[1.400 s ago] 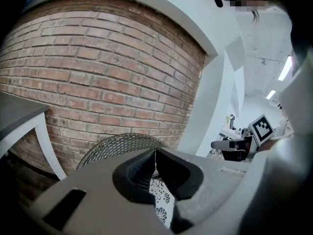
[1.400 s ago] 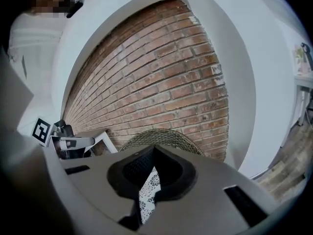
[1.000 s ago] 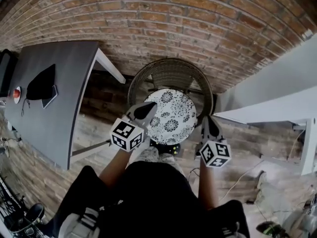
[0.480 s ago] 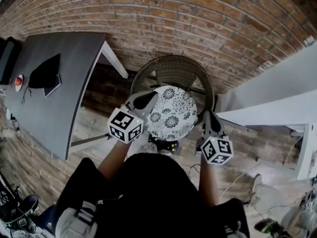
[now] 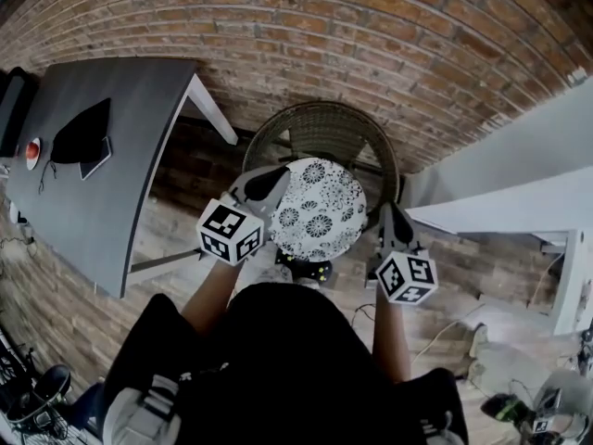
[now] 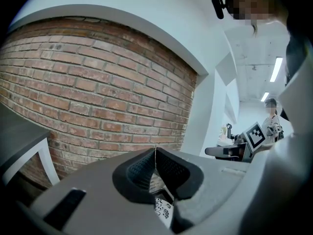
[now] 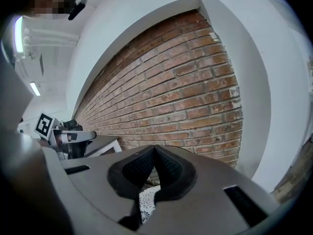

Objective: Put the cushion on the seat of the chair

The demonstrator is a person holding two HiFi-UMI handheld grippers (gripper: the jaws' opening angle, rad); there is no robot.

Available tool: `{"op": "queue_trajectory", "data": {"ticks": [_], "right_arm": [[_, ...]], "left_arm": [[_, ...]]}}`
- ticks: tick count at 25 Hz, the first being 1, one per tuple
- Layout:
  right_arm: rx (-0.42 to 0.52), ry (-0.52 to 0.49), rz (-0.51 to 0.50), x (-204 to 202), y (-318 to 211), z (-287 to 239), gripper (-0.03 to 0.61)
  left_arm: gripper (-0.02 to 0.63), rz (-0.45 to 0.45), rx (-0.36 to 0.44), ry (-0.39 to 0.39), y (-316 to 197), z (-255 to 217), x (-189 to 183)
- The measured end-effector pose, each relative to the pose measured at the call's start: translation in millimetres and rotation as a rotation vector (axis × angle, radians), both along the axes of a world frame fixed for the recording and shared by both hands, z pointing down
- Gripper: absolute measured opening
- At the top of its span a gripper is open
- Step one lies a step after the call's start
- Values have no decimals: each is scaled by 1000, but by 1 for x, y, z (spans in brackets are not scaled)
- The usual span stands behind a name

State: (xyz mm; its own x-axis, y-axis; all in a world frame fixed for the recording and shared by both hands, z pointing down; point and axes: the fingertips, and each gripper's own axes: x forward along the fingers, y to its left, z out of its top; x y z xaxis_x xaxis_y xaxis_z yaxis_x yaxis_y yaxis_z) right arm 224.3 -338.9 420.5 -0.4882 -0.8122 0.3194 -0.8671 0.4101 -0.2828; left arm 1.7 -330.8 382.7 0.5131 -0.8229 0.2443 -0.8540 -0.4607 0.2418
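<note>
Left gripper (image 5: 265,185) is clamped on the cushion's (image 5: 320,209) left edge and right gripper (image 5: 390,219) on its right edge, jaws pressed together on the fabric. It sits over the chair (image 5: 320,123), hiding the seat; contact can't be judged. Gripper views show only a patterned scrap.

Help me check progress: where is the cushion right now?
Head view, centre: the cushion is held between the left gripper and right gripper, at the wicker chair by the brick wall.

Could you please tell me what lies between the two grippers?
The round floral cushion, pinched at opposite edges by the left gripper and right gripper; the head view shows it.
</note>
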Motion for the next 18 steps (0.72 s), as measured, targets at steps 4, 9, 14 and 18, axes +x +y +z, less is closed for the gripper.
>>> {"op": "queue_trajectory", "data": {"ticks": [4, 9, 14, 18], "right_arm": [[6, -5, 5, 1, 0, -2, -1], [5, -6, 6, 1, -1, -4, -1], [4, -9, 7, 1, 0, -4, 0], [7, -12, 6, -1, 2, -5, -1]], "left_arm": [[9, 4, 7, 4, -2, -3, 2], [9, 7, 5, 5, -3, -3, 3], [9, 8, 4, 5, -3, -3, 4], [9, 6, 6, 6, 0, -3, 2]]}}
